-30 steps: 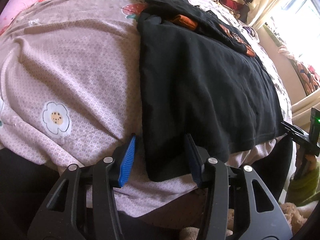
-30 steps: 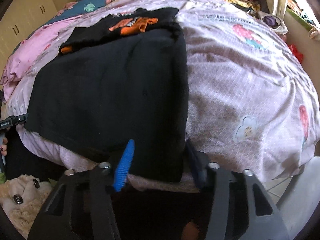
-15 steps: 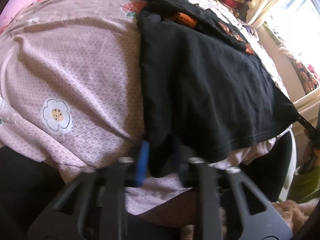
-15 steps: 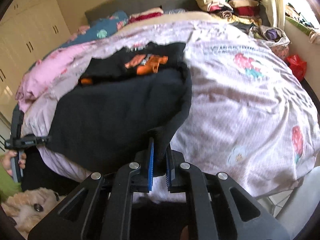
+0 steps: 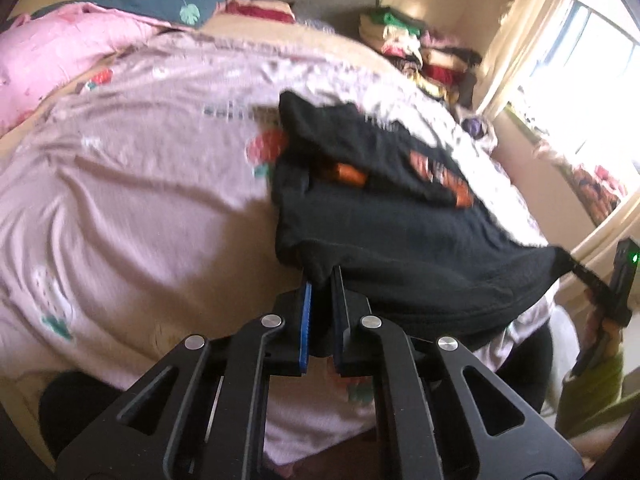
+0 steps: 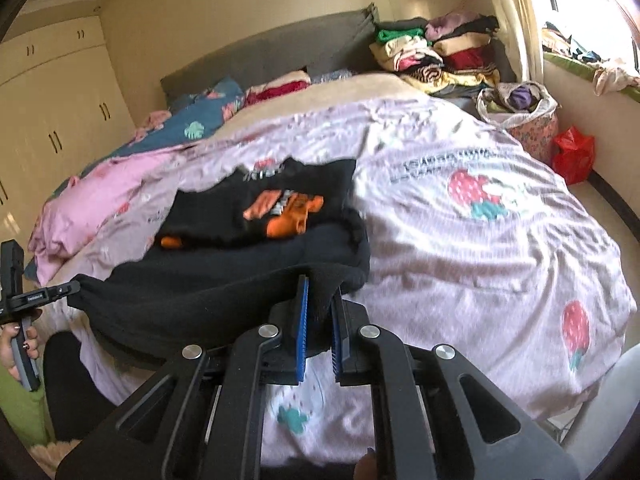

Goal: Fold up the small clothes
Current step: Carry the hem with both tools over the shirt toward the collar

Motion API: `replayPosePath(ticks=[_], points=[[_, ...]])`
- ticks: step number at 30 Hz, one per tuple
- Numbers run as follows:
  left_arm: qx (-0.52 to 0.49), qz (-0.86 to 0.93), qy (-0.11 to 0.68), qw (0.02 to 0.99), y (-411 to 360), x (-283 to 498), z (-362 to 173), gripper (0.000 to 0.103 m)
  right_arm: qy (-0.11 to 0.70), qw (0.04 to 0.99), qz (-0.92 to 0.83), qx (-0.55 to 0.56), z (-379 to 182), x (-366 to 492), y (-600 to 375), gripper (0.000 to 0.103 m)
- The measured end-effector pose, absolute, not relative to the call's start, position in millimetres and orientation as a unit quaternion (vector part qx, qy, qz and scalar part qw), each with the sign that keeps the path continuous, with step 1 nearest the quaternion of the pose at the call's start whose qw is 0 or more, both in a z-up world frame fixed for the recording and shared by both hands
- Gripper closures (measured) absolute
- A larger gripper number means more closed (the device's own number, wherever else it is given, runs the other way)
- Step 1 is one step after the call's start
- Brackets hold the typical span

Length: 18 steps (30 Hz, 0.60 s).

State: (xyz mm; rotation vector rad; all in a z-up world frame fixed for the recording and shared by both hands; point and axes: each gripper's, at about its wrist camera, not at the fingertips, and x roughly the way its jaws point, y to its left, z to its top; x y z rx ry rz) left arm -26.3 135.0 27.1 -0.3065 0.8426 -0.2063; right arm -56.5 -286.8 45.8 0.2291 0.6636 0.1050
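A black garment with an orange print [image 5: 400, 220] lies on the pink bedspread [image 5: 140, 200]. My left gripper [image 5: 320, 280] is shut on its near left hem corner and holds it lifted off the bed. My right gripper [image 6: 320, 288] is shut on the near right hem corner of the same garment [image 6: 240, 280], also lifted. The hem hangs stretched between the two grippers. The far part with the orange print [image 6: 284, 212] rests on the bed. The other gripper shows at each view's edge, the right gripper [image 5: 592, 280] and the left gripper [image 6: 48, 292].
Stacks of folded clothes [image 6: 436, 52] sit at the head of the bed on the right. A pink quilt [image 6: 92, 208] and a blue leaf-print pillow [image 6: 192, 124] lie at the far left. A cloth bag [image 6: 520, 112] and a red bag [image 6: 572, 152] stand beside the bed.
Both grippers closed on the near hem corners of the black garment and lifted them up and towards the far end of the bed.
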Motion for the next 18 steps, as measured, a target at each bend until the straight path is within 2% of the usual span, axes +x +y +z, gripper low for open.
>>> replayPosePath(ticks=[18], points=[[-0.148, -0.069, 0.322, 0.933, 138, 37, 81, 0.101, 0.260, 0.958, 0.017, 0.123, 90, 0, -290, 0.095]])
